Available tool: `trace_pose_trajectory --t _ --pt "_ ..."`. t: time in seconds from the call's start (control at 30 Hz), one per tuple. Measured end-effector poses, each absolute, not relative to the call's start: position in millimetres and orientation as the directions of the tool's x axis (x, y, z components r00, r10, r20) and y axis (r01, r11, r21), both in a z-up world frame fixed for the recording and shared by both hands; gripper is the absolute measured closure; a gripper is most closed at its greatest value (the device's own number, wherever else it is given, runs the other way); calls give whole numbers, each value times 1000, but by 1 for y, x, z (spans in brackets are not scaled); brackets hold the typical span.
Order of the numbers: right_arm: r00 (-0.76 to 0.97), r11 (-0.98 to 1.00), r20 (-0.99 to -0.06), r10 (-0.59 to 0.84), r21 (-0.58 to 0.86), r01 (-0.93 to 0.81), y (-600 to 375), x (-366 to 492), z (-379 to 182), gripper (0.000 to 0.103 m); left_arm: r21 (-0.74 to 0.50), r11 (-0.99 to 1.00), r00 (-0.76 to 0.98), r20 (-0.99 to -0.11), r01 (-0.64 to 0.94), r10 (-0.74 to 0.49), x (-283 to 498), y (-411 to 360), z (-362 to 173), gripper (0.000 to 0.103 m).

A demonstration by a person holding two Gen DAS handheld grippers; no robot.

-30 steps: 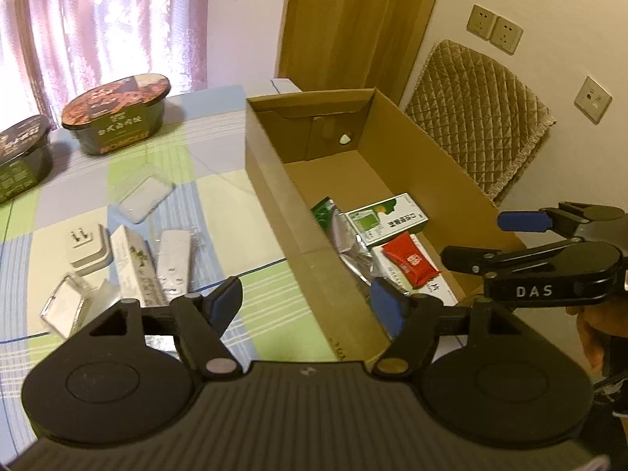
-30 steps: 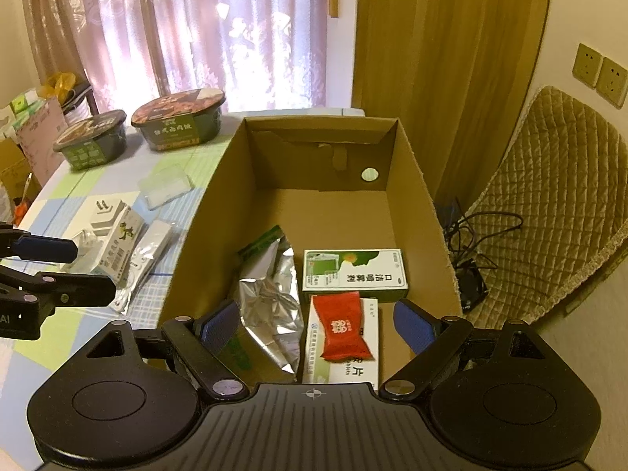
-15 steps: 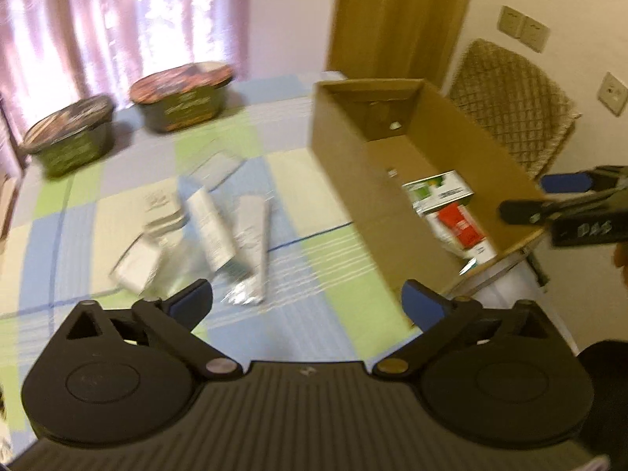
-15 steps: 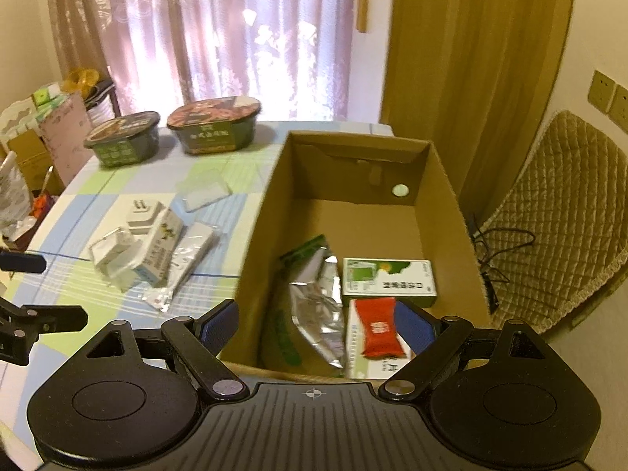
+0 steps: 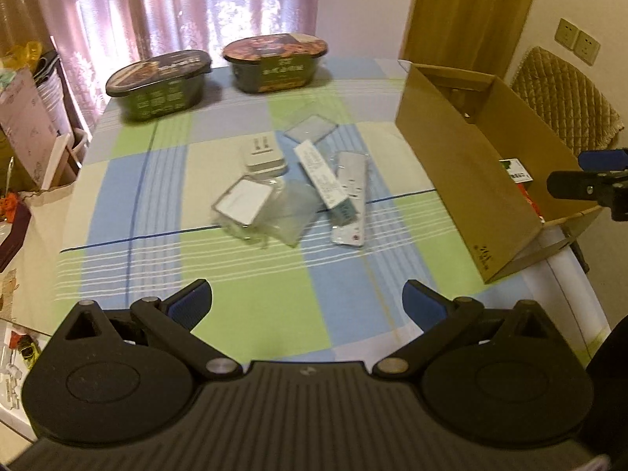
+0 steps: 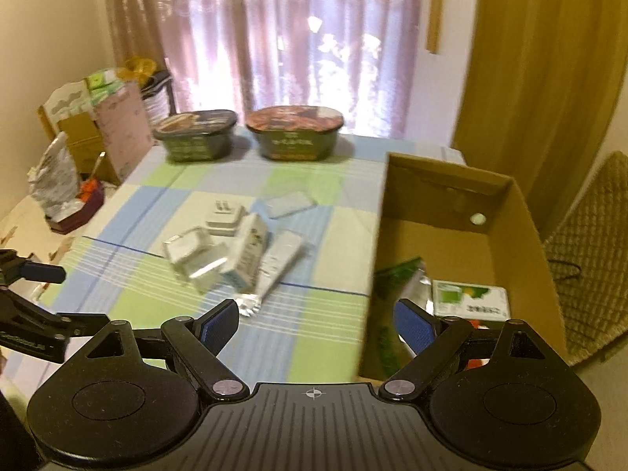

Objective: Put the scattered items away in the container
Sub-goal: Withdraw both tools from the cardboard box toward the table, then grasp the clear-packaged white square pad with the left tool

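Left gripper (image 5: pixel 307 300) hovers above the near edge of the checked tablecloth (image 5: pixel 251 302), blue-padded fingers (image 5: pixel 190 301) spread wide, nothing between them; right gripper (image 6: pixel 317 322) also spread wide and empty, held over the near left wall of the cardboard box (image 6: pixel 522 235), its right finger over the box interior, left finger over the cloth; the scattered items sit in a loose cluster mid-table, left of the box and apart from it: white plug adapter (image 5: pixel 262 156) at the back, clear plastic case (image 5: pixel 244 201) with a white insert in front of it, a crumpled clear wrapper (image 5: pixel 292 212) just beside the case, a slim white carton (image 5: pixel 322 174) lying diagonally, a silver foil sachet (image 5: pixel 350 196) touching the carton's right side, a flat clear lid (image 5: pixel 311 128) behind them; box stands open-topped at the table's right edge; inside it, in the right wrist view, a green and white box (image 6: pixel 469 299) lies flat, a green and silver foil pouch (image 6: pixel 400 274) leans by the left wall, a red item only partly seen behind the gripper; two lidded instant noodle bowls (image 5: pixel 159 84) (image 5: pixel 276 62) stand side by side at the far end by the curtain (image 6: pixel 290 39); quilted chair back (image 5: pixel 565 102) behind the box; motion blur softens the small items
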State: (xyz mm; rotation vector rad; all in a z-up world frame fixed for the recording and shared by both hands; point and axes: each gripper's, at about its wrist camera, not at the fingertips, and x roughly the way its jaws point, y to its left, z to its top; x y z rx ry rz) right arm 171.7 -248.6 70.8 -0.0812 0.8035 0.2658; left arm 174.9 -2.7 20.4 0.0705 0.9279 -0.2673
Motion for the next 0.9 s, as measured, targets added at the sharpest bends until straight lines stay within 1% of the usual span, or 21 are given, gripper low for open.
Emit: trace_pose_trajectory --t 0.2,0.37,0.5,0.7,0.9 --pt "653 948 -719 237 24 -316 -219 177 73 12 -38 965 566 -803 260 -184 179 14 18 1" --pt "628 932 -735 256 17 -361 -196 190 63 12 -9 953 562 -806 302 -185 191 23 11 1" --pt "601 920 -756 261 7 -391 -179 206 47 12 1 943 549 -814 332 -192 210 32 -2 2" --pt "563 903 -783 265 -3 -429 -157 231 16 12 48 914 527 -828 403 -189 246 44 -27 2" --pt "539 898 -801 260 -4 -439 -143 263 -13 12 65 868 514 -827 492 -230 277 45 -53 4"
